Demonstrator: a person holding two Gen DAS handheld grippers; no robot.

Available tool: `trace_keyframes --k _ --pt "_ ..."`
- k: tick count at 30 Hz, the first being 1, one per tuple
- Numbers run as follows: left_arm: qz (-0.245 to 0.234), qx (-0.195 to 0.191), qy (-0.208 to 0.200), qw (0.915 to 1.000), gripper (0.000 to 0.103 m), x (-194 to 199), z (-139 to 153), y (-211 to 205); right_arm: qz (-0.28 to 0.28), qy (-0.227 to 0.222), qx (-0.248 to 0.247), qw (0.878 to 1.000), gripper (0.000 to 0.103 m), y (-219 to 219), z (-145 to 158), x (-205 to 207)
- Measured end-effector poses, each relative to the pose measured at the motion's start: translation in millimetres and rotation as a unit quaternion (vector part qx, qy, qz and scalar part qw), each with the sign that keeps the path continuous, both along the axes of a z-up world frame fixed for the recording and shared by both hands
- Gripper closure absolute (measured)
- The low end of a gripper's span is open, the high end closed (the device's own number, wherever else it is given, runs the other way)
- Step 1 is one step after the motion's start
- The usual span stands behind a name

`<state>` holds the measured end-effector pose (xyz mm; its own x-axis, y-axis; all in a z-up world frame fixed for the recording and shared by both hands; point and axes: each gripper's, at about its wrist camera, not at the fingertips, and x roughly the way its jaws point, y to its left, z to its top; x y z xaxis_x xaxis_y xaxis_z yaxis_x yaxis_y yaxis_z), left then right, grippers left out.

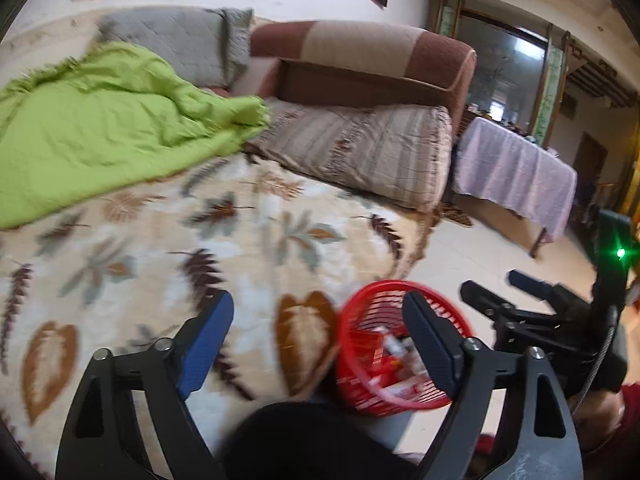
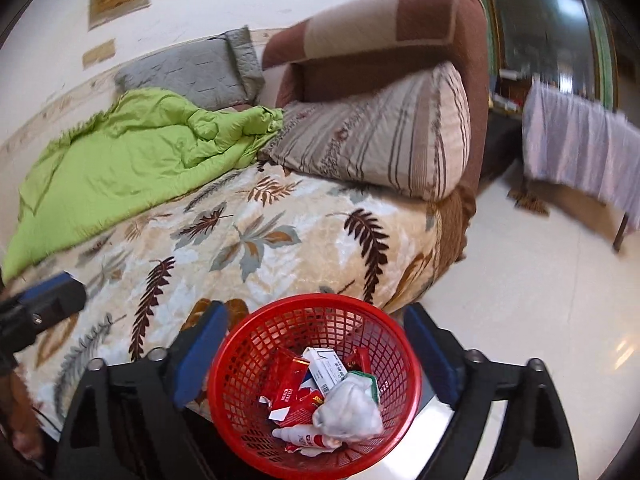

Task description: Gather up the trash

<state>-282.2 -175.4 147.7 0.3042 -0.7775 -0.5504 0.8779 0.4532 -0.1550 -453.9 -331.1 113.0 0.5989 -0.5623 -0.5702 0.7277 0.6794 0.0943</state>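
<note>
I see my right gripper (image 2: 316, 356) spread wide, with nothing between its fingers. It hangs over a red basket (image 2: 256, 344) that stands on the white floor (image 2: 520, 300), just beside the edge of the bed. The basket has stuff in it: a red packet (image 2: 289, 380), a small white box (image 2: 326, 368), a crumpled white tissue (image 2: 348, 404) and a little white bottle (image 2: 304, 437) lying down at the bottom. The tissue sits on top of the other bits. My left gripper (image 1: 318, 340) is spread wide too, and it holds nothing. It is over the leaf blanket (image 1: 240, 232) on the bed, close to the bed's edge. From the left wrist view the basket shows behind the left gripper's right finger, low on the floor, and the right gripper shows as a black shape to the right of it. A green quilt (image 2: 120, 164) lies bunched up on the far side of the bed. A gray pillow (image 2: 188, 72) leans by the wall behind it. A striped pillow (image 2: 380, 132) rests against the brown end of the bed (image 2: 380, 28). Well apart, across the floor, stands a table with a pale purple cloth (image 1: 516, 164). The left wrist view is a bit blurry, so I cannot make out small things there.
</note>
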Motion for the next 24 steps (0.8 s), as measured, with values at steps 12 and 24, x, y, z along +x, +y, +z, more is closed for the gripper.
trace_keyframes --k 12,24 --pt "0.1 0.007 -0.065 0.9929 0.004 4 -24 83 -0.033 0.072 -0.042 0.996 0.001 66 -10 17" --pt "0.163 0.023 -0.11 0.9801 0.0 9 -34 101 -0.035 0.088 -0.057 0.994 0.001 87 -9 23"
